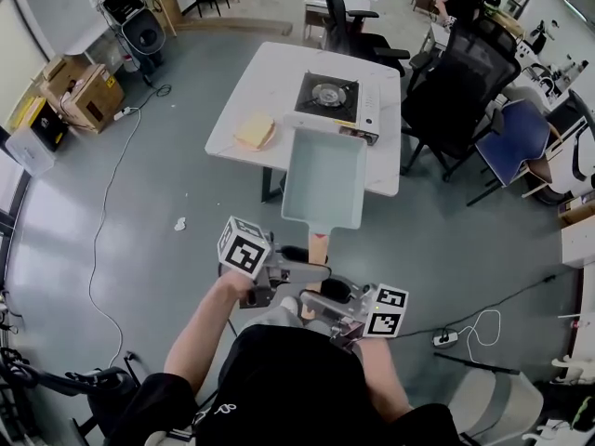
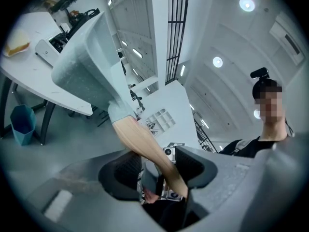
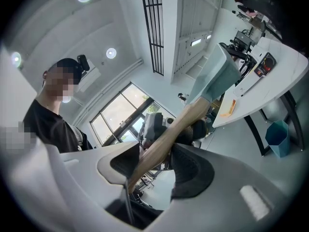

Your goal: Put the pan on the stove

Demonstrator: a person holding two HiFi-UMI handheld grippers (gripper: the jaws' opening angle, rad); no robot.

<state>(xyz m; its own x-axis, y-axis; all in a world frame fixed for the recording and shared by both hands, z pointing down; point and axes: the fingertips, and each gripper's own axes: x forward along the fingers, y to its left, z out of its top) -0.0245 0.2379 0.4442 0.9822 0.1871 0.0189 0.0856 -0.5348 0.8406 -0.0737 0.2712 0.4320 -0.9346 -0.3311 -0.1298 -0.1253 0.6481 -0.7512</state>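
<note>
The left hand-held gripper [image 2: 155,172] and right hand-held gripper [image 3: 153,161] both clamp the pan [image 1: 323,179] by its handle [image 1: 319,246]. Keep it level, centre it over the stove [image 1: 327,94], then lower gently.

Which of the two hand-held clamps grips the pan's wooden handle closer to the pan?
The left gripper: it clamps the handle higher up, nearer the pan, while the right gripper holds the handle's far end.

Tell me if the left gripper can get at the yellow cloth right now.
Probably not: the left gripper is shut on the pan handle, and the yellow cloth lies on the table beyond.
</note>
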